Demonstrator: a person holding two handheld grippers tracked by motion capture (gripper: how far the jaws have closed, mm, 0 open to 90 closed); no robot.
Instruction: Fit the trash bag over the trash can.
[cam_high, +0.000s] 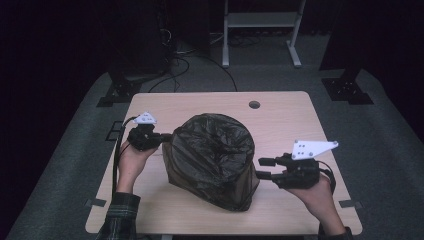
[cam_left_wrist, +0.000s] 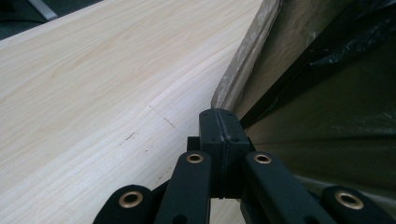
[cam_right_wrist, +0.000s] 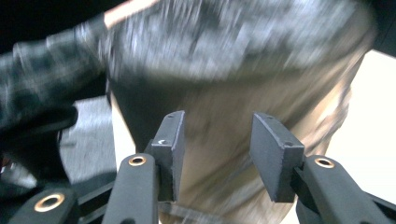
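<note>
Table (cam_high: 150, 107) of pale wood grain, rounded corners, one round hole near the far edge; its near edge is cut off at the bottom of the high view.

Left tongs (cam_high: 167, 137): black, grey three-cornered plate on top, held in my left hand (cam_high: 131, 160). In the left gripper view the jaws are pressed flat together with no gap. Their tips sit at the left side of the bin, against the bag's edge; whether a fold of film is pinched between them I cannot tell.

Bin (cam_high: 212, 185): brownish, translucent, roughly cylindrical, standing at the middle of the table between my two hands. Its wall shows through dimly below the liner.

Bag (cam_high: 215, 145): thin black plastic, glossy and crinkled, lining the bin and folded over its rim. The inside is dark; contents cannot be made out.

Right tongs (cam_high: 264, 168): black, same plate, in my right hand (cam_high: 320, 195), just beside the bin's right wall. Jaws stand parted, nothing between the pads. The right gripper view is smeared with motion blur; bin and bag show as streaks.
</note>
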